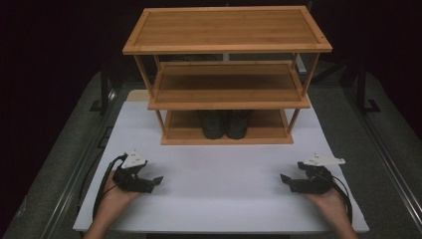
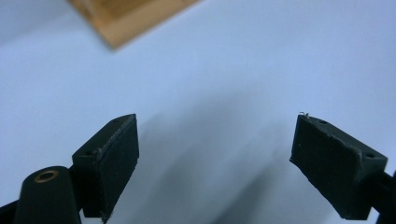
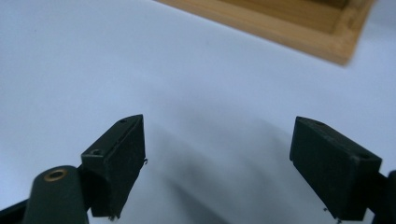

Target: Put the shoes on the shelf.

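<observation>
Presently on the white table [image 1: 224, 199]: one bamboo shelf rack [image 1: 226, 30] of three tiers, standing at the far middle, its long axis running across the table from left to right. Top and middle tiers bare. Bottom tier: one pair of dark shoes [image 1: 225, 124], two in count, side by side at the centre, toes seemingly toward the person. Near edge: two grippers, well apart and pointing inward at each other. Left gripper [image 1: 158, 180], one, jaws spread wide, nothing between them. Right gripper [image 1: 283, 178], one, jaws likewise wide and empty. The shoes lie ahead of both and between them, about equally far from either; any reach would run forward and inward, under the middle tier.
</observation>
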`<state>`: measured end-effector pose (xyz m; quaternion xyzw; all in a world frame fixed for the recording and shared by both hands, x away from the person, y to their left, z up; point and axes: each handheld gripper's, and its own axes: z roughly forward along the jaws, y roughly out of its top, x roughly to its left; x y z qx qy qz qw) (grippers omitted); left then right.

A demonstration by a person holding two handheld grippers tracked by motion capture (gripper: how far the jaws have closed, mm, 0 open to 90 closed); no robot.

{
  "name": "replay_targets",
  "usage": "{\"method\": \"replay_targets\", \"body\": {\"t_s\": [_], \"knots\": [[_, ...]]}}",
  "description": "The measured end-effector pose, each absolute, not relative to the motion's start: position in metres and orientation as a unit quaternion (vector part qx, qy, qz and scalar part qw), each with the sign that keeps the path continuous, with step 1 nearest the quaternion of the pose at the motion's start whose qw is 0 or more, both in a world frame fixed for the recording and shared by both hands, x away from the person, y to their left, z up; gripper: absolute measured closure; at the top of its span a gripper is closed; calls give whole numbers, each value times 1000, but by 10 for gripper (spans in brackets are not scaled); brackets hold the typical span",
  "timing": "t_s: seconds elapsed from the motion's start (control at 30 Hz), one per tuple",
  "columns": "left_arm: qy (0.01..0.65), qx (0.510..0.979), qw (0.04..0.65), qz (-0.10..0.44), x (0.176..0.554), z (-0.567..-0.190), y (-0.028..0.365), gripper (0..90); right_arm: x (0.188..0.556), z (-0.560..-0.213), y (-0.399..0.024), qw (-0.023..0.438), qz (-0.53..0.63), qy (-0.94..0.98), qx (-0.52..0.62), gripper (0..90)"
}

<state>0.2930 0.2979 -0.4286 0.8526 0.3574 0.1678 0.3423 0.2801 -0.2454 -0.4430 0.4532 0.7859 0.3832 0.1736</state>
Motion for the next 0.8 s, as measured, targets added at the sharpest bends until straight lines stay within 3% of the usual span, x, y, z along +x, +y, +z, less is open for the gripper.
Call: {"method": "replay_targets", "body": {"t_s": [0.3, 0.7, 0.8], "knots": [[371, 846, 337, 180, 253, -446, 323, 149, 246, -452, -265, 200, 355, 786, 465, 178], [384, 838, 347, 174, 252, -450, 328, 130, 245, -457, -269, 192, 338, 792, 471, 159], [394, 836, 339, 178, 253, -450, 328, 72, 245, -457, -269, 193, 338, 792, 471, 156]]}}
